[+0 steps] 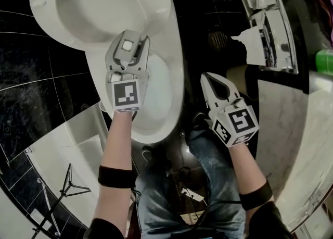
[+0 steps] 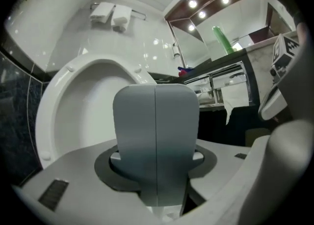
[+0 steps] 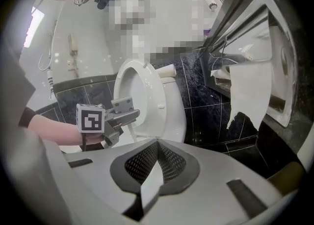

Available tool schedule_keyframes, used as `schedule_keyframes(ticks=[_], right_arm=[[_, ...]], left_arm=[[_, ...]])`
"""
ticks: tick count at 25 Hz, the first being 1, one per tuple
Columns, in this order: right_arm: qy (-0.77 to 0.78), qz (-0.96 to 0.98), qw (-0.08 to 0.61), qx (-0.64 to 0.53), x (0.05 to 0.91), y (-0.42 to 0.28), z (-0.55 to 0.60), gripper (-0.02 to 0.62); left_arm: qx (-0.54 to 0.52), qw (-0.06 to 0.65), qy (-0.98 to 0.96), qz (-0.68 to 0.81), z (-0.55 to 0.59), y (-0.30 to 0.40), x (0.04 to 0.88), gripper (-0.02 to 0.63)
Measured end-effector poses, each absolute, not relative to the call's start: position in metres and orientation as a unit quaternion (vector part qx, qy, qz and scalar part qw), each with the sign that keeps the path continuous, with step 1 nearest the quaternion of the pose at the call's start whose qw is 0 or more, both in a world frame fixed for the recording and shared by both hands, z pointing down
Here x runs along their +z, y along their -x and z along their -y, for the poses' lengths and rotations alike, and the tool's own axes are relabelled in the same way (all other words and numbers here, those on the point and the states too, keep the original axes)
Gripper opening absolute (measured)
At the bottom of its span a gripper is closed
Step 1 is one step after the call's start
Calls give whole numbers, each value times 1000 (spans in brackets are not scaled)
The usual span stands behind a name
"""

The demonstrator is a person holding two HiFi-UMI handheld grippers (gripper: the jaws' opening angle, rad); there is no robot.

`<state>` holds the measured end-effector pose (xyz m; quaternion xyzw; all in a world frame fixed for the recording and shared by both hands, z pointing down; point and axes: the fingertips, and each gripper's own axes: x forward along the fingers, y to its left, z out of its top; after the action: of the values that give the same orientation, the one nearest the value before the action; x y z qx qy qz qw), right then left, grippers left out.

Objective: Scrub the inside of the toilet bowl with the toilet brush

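Observation:
The white toilet (image 1: 176, 71) stands with seat and lid up (image 1: 99, 3); its bowl (image 1: 156, 105) lies open below me. My left gripper (image 1: 128, 49) hovers over the bowl's rear and is shut on the toilet brush's grey handle (image 2: 156, 121), a wide block with a centre seam. In the right gripper view the left gripper (image 3: 115, 117) holds that handle while a thin white shaft (image 3: 130, 131) runs down toward the bowl. The brush head is hidden. To the right of the toilet my right gripper (image 1: 212, 79) is shut and holds nothing (image 3: 154, 170).
A wall holder with torn toilet paper (image 1: 250, 45) sits to the right. A green bottle (image 1: 323, 61) stands on the counter. My jeans-clad legs (image 1: 208, 149), cables and a floor drain (image 1: 217, 39) lie below. A tripod (image 1: 67, 186) stands at lower left.

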<state>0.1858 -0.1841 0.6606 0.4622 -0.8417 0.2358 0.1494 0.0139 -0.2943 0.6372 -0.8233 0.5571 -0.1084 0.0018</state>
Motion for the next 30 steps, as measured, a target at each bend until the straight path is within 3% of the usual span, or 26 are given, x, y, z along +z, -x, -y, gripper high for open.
schedule_keyframes(ticks=[11,20,30], right_arm=[[-432,854,159,243,657,-131,164,5],[-409,861,168,252,643,-97,133,5],[-420,857,173,244,616,-112,113,5]], left_arm=[[-164,-15,785,-597,222,106,656,247],[-171,-69,791,-584,136,112,658,247],[-167,-129,799,-563,66,77,665,247]])
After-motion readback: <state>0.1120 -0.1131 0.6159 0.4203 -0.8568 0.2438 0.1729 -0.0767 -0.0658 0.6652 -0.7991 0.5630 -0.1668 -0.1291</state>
